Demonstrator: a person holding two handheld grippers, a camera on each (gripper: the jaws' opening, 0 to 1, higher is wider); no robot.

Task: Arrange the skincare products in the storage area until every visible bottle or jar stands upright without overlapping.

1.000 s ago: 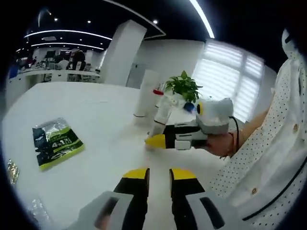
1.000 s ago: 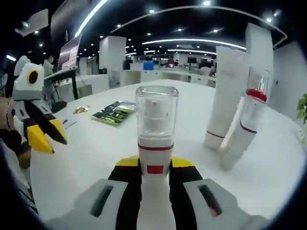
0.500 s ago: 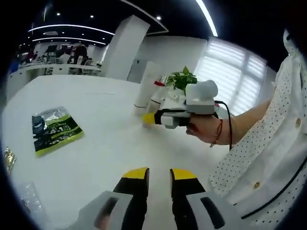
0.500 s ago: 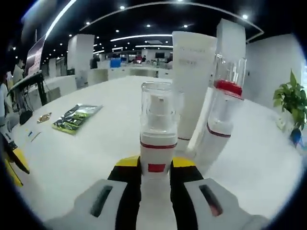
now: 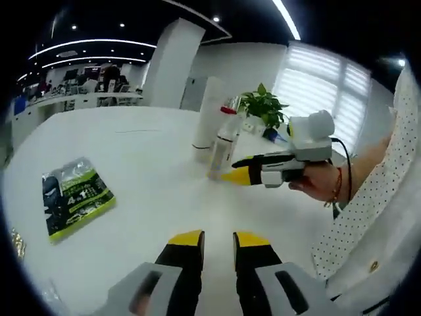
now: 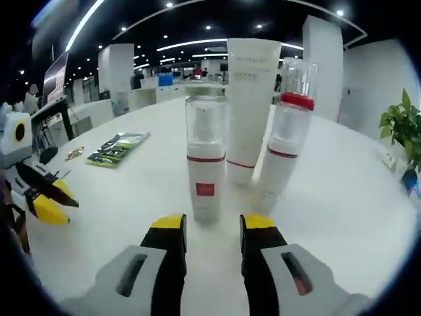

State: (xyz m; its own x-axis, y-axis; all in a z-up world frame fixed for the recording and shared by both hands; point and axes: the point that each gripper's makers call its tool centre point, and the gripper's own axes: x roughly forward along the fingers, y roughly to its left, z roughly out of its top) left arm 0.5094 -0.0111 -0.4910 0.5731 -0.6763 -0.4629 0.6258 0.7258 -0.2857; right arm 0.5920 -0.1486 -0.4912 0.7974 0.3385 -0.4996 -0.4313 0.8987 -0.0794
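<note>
Right gripper view: right gripper, jaws parted and empty, low over the white table. Just beyond its tips a pump bottle with a clear cap stands upright, free of the jaws. Behind it, close together, stand a white tube and a red-collared bottle; whether they touch cannot be told. A green packet lies towards the far left edge. Left gripper view: left gripper, jaws slightly apart, holding nothing
</note>
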